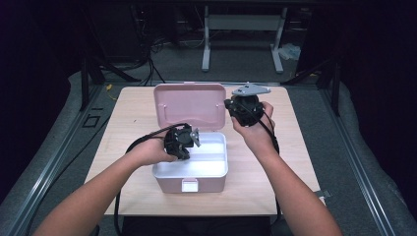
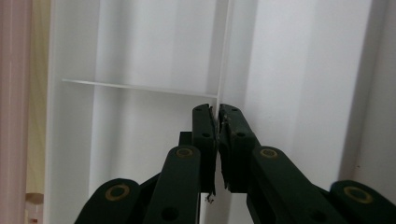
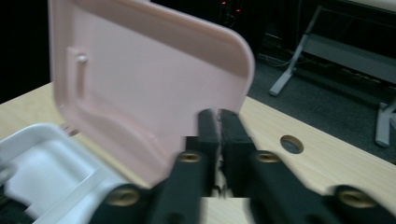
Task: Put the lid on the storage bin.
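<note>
Box: your pink storage box (image 1: 191, 172) sits near the middle of the wooden table (image 1: 290, 162), toward your side, its long axis running left to right across the table in the high view.
Latch: the front clasp (image 1: 190, 185) faces you, on the wall nearest your edge of the table.
Lid: the pink lid (image 1: 189, 105) stands open and upright along the far edge of the box, its hollow inner side turned toward you; its long axis also runs left to right.
Tray: a white divided tray (image 1: 211, 162) lies inside the box; in the left gripper view a thin divider wall (image 2: 224, 46) runs straight away from the jaws and a second one branches off to the left.
Left gripper: your left gripper (image 1: 183, 141) is over the left part of the box and points down into the tray. Its jaws are clenched on the top edge of that thin divider wall.
Right gripper: your right gripper (image 1: 244, 109) is held above the table just beside the lid's right edge, apart from it. Its jaws are pressed together with nothing between them, pointing past the lid's rounded corner.
Table detail: a round hole (image 3: 292, 144) shows in the tabletop beyond your right jaws.
</note>
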Demonstrator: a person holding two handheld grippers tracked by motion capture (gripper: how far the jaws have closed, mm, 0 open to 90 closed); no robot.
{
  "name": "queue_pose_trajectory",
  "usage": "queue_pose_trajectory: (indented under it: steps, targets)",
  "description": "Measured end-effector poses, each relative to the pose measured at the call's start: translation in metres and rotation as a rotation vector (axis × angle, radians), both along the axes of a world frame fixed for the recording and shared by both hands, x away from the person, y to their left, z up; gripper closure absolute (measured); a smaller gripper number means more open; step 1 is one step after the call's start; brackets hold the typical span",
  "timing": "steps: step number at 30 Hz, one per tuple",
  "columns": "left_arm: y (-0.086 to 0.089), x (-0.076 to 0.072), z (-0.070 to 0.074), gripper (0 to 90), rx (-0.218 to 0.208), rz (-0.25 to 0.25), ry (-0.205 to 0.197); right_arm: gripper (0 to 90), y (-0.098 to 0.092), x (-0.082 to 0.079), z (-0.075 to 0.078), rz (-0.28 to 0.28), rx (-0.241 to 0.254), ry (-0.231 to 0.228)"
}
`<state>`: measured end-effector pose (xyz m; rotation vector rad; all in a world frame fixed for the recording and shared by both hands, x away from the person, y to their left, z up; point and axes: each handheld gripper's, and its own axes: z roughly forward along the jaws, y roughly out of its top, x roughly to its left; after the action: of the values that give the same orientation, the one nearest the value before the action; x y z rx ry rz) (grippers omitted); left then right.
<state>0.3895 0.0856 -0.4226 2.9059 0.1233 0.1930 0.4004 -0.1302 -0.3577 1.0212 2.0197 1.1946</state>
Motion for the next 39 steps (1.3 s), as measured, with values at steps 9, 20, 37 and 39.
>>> queue_pose_trajectory:
  steps: [9,20,37,39]
  targets:
    - [0.002,0.001,0.000,86.8,0.004,-0.023,-0.004,80.1,0.003,0.073,-0.039,-0.025,0.127,0.209]
    - [0.003,0.001,0.000,86.9,-0.008,-0.018,-0.008,84.9,0.006,0.063,-0.035,-0.060,0.111,0.195]
    - [0.000,-0.008,-0.001,83.7,0.011,-0.018,-0.083,86.4,0.002,-0.012,-0.027,-0.019,0.038,-0.003]
    - [-0.001,-0.010,-0.001,80.0,0.021,-0.013,-0.107,86.4,0.003,-0.017,-0.028,-0.007,0.032,-0.015]
